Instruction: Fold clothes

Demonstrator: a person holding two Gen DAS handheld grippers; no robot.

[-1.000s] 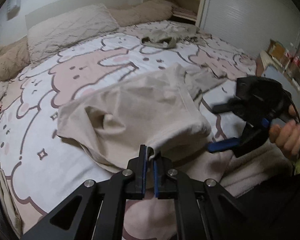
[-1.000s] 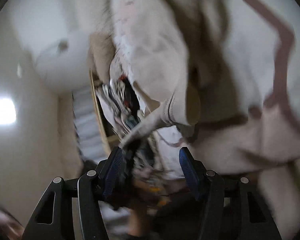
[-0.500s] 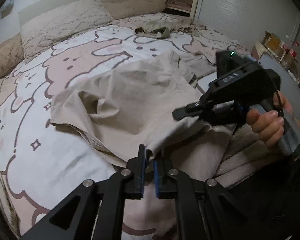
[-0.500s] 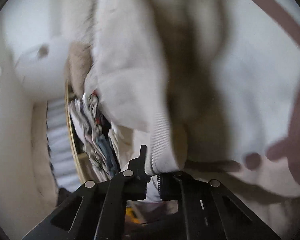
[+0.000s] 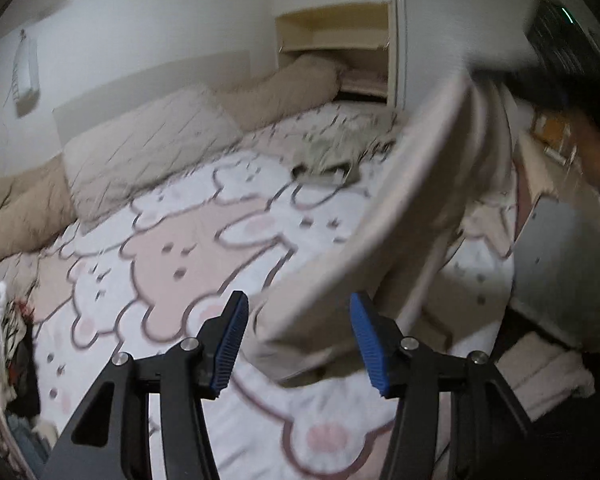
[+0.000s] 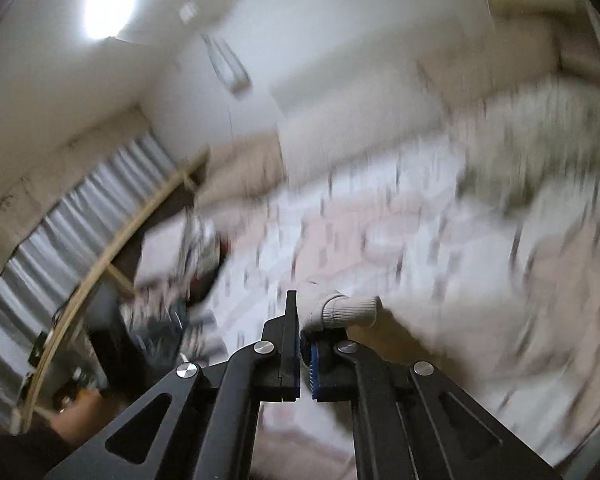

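- The left tongs (image 5: pixel 296 340) are opening, their blue pads clear of the beige shirt (image 5: pixel 400 216); a second ago they pinched its hem.
- The shirt, light and limp, now hangs above the bed (image 5: pixel 172 248), best held at hem or cuff.
- The right tongs (image 6: pixel 305 344), open before, are clamped on its ribbed cuff (image 6: pixel 346 312).

blur: beige garment (image 5: pixel 416 184) | bedspread (image 6: pixel 380 240) smeared | right gripper (image 5: pixel 560 40) cut off

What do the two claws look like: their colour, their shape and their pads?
The left claw and the right claw are alike: black angular frames with triangular cut-outs, round silver screws at the joints, and blue ribbed pads on the inner faces of the fingers.
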